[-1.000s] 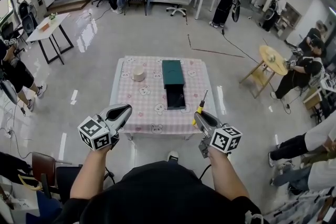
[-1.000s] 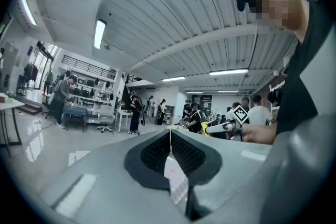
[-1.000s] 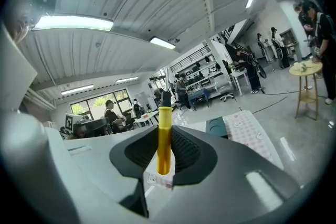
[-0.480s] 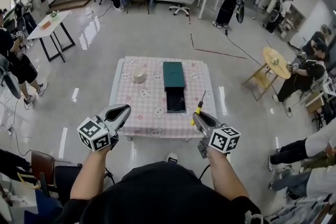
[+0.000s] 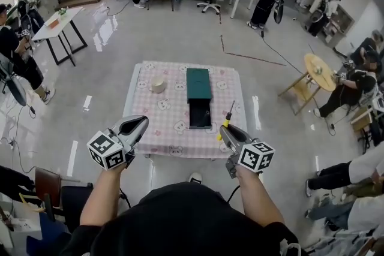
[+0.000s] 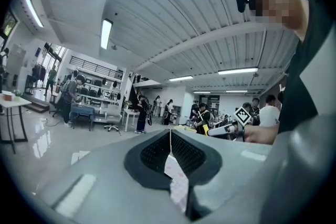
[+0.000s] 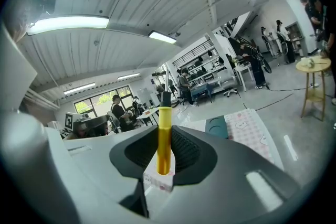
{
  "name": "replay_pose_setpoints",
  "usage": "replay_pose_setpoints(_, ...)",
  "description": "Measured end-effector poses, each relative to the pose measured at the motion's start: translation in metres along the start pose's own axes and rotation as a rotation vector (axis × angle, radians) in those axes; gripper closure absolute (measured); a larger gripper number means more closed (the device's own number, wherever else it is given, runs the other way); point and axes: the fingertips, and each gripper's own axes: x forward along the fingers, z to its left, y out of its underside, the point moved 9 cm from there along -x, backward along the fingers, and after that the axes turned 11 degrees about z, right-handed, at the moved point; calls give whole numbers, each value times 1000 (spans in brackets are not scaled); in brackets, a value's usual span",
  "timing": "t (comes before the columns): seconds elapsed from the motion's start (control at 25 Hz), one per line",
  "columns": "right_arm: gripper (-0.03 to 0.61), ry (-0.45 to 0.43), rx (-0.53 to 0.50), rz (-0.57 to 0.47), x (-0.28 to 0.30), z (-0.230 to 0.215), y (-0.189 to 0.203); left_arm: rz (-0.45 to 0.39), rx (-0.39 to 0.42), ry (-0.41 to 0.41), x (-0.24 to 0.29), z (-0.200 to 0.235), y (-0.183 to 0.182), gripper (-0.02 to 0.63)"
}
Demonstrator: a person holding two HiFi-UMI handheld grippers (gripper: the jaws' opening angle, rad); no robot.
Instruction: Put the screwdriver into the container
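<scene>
Yellow-handled screwdriver (image 7: 164, 139) held short of the container (image 5: 199, 96)
Right hand-held gripper (image 5: 225, 129) is clamped on the handle, shaft pointing forward; left hand-held gripper (image 5: 141, 124) is closed on nothing. Carry step, I judge: the next move calls for reaching ahead and left, over the container's open part.

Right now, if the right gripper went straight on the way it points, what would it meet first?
Probably nothing near: the right gripper, shut on the screwdriver, aims about level over the table, the container off to its right. Depth is unclear.
</scene>
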Motion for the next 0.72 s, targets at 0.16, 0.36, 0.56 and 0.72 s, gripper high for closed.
replay_pose_setpoints(0.16,471,-3,2,6,5,-9,-2,7,-6,-7,8,4,3,614)
replay_pose_setpoints(0.36,471,-11,-3,17,11,-23,-6,9,-9,-15,23,8,3,614)
replay_pose_setpoints(0.56,471,-16,-3,26,16,-34,-11,15,-8,-18,33,11,1,614)
replay_pose_setpoints(0.72,471,-21,-2,35,21,-41,-13,21,-15,-25,40,14,2,614)
